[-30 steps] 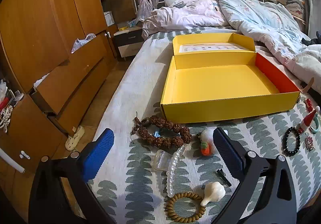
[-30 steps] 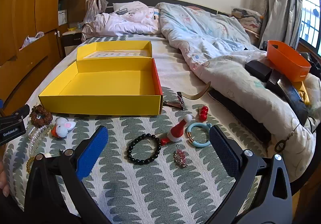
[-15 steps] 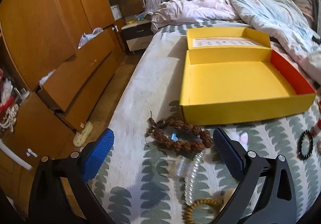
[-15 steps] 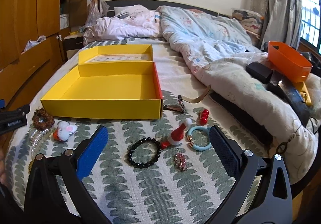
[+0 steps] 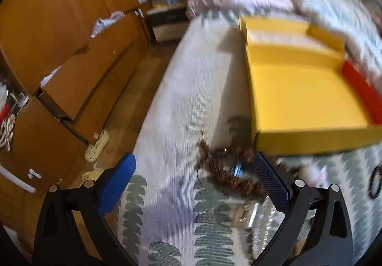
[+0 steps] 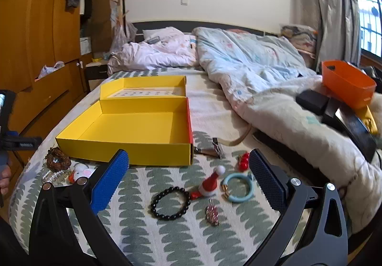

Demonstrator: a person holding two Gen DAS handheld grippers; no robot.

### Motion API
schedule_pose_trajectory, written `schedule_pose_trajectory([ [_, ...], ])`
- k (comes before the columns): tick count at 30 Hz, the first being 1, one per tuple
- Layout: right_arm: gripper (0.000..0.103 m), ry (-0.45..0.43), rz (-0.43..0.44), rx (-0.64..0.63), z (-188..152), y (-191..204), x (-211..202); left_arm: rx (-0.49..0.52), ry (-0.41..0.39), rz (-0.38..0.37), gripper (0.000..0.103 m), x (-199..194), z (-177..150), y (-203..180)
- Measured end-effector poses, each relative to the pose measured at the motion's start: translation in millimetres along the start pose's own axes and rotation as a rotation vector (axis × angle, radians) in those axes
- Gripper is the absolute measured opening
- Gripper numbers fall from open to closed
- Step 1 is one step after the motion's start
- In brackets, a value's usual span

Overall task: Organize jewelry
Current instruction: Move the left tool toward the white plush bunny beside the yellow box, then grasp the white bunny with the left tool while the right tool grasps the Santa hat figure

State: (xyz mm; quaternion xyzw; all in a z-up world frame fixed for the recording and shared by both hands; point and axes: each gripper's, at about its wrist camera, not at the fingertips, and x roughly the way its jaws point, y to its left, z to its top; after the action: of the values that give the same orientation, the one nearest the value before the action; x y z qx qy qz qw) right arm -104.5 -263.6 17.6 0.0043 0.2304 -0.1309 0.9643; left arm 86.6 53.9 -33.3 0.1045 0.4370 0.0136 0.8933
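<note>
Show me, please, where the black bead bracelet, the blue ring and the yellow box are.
black bead bracelet [image 6: 170, 203], right wrist view, on its front beads.
blue ring [image 6: 238, 198], right wrist view, on its lower band.
yellow box [image 6: 124, 151], right wrist view, on its front wall.

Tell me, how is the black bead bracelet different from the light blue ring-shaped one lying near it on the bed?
The black bead bracelet is a closed loop of round, shiny dark beads; the light blue bangle is one smooth band with a gap and gold-coloured ends. The black bracelet lies nearer the camera and to the left, the blue bangle further right, with a small red santa-hat charm between them. Both lie flat on the leaf-patterned bedspread, outside the yellow box.
</note>
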Motion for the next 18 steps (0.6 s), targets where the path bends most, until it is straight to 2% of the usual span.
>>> schedule_pose_trajectory([
  [2, 0.1, -0.019, -0.004, -0.014, -1, -4, 3, 0.008, 0.051, -0.001, 0.098, 12, -2, -2],
  [3, 0.1, 0.016, -0.017, -0.021, 0, -7, 10, 0.004, 0.065, -0.001, 0.098, 17, -3, -3],
  [6, 0.1, 0.067, 0.032, 0.028, -1, -20, 21, -0.008, 0.066, 0.01, 0.098, 21, -4, -1],
  [9, 0.1, 0.108, 0.001, 0.061, -3, -32, 30, -0.021, 0.067, 0.038, 0.098, 25, -4, 0],
  [13, 0.1, 0.138, -0.017, 0.088, -6, -43, 40, -0.025, 0.082, 0.033, 0.098, 32, -2, -4],
  [18, 0.1, 0.219, -0.016, 0.131, -7, -58, 57, -0.061, 0.176, 0.003, 0.098, 50, -5, 1],
])
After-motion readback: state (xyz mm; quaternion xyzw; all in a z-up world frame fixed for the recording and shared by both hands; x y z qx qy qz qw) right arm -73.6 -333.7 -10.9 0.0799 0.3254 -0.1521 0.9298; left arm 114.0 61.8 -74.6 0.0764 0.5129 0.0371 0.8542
